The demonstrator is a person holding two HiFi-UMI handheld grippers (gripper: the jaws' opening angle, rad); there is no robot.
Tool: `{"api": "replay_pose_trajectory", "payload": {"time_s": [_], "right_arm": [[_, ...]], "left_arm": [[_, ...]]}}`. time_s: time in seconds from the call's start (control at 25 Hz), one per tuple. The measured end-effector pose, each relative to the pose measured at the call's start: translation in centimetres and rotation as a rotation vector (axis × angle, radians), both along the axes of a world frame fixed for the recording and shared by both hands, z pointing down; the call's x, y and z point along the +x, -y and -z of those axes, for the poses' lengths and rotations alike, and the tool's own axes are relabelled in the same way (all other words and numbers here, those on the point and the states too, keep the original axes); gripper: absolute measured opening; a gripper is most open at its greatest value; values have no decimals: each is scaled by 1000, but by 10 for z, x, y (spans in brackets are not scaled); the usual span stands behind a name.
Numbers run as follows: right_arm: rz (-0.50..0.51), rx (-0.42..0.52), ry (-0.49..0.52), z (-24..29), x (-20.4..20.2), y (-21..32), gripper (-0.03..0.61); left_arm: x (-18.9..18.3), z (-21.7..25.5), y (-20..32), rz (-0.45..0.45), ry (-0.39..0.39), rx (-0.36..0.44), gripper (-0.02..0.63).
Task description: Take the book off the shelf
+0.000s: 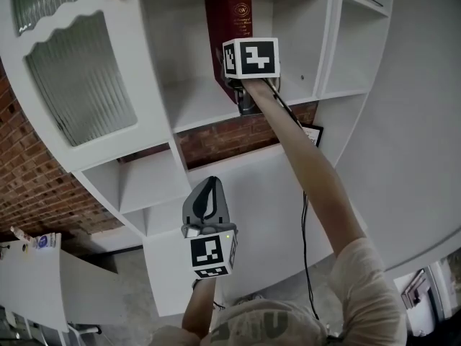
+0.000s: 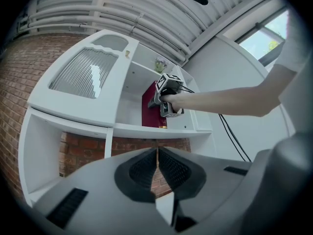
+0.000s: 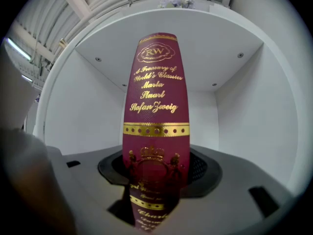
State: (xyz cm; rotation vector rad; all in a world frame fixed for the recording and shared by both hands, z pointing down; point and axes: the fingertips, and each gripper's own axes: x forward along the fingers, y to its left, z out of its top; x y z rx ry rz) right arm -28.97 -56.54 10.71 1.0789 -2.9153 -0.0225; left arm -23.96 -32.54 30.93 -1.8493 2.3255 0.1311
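Observation:
A dark red book (image 1: 229,27) with gold lettering stands upright in an open compartment of the white shelf unit (image 1: 194,110). My right gripper (image 1: 241,96) is stretched out to it on a bare arm, its jaws closed on the lower spine. In the right gripper view the book (image 3: 156,111) fills the middle, and the right gripper (image 3: 156,177) has a pad pressed on each side of it. My left gripper (image 1: 209,189) hangs below the shelves, shut and holding nothing. In the left gripper view the left gripper (image 2: 157,165) shows only a thin slit, with the book (image 2: 150,106) far ahead.
A cabinet door with ribbed glass (image 1: 79,85) hangs left of the book's compartment. Red brick wall (image 1: 223,139) shows behind the lower shelves. A black cable (image 1: 306,215) trails from the right gripper. A white table (image 1: 29,280) with small items stands at the lower left.

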Motion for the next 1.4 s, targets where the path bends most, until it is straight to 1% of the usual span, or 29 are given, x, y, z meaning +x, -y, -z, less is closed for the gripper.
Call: {"api": "replay_pose_trajectory", "payload": {"time_s": [0.32,0.52,0.64,0.76,0.84,1.0,1.16,1.28,1.4], "right_arm": [[117,28,85,3,37,-56,249],[195,84,164,2,77,-107,249],[211,126,221,-9,109,-136,249],[209,161,300,-25,140,-163,249],[199,175,329,-35,159,-182,249],[158,205,316,-58,189,-209,249],[95,217,285,-91,216,-218,249],[81,221,235,-123,223,-215,249],[67,196,178,-155,223,-207,250]], "left_arm": [[10,15,-8,-11,24,43,14],[21,24,-8,-47,30,63,14],[28,30,-11,-73,18,84,14],[34,36,-13,-87,33,94,14],[38,40,-14,-98,39,101,14],[47,47,-18,-118,44,110,14],[58,52,-22,-146,42,116,14],[62,55,-25,-143,72,125,14],[62,52,-26,-143,70,118,14]]}}
